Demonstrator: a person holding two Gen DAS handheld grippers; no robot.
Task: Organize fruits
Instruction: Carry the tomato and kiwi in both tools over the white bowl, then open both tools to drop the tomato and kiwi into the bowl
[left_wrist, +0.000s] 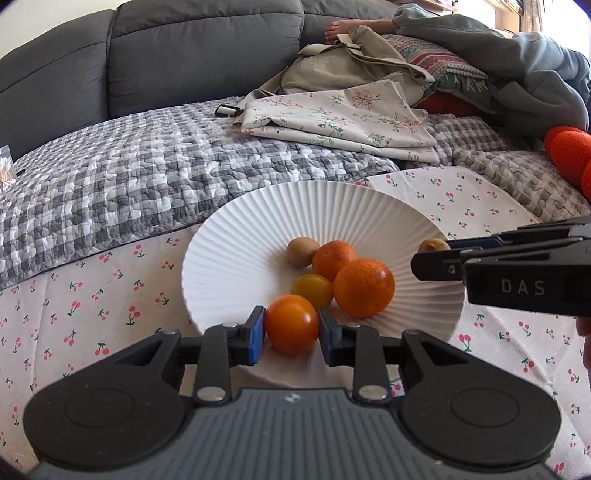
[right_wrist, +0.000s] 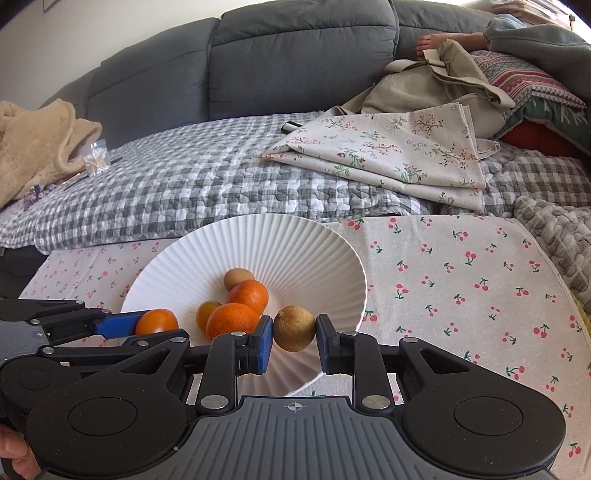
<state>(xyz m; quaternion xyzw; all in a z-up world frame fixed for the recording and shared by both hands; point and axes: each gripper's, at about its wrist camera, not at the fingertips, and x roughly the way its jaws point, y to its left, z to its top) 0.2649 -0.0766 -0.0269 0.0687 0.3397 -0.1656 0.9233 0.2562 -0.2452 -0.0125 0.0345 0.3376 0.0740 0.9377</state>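
A white ribbed plate (left_wrist: 236, 236) (right_wrist: 295, 243) sits on a cherry-print cloth. In it lie two oranges (left_wrist: 364, 288) (left_wrist: 334, 258), a small yellow tomato (left_wrist: 312, 290) and a brown kiwi (left_wrist: 302, 252). My left gripper (left_wrist: 291, 326) is shut on an orange tomato (left_wrist: 291, 325) over the plate's near rim; it also shows in the right wrist view (right_wrist: 157, 322). My right gripper (right_wrist: 294, 330) is shut on a second brown kiwi (right_wrist: 294, 328) over the plate's right side; that kiwi shows in the left wrist view (left_wrist: 432, 244).
The cherry-print cloth (right_wrist: 461, 280) spreads to the right of the plate. Behind lie a grey checked quilt (left_wrist: 129, 177), folded floral fabric (left_wrist: 332, 114), a beige bag (left_wrist: 347, 62) and the grey sofa back (left_wrist: 184, 48). A beige blanket (right_wrist: 33, 144) lies far left.
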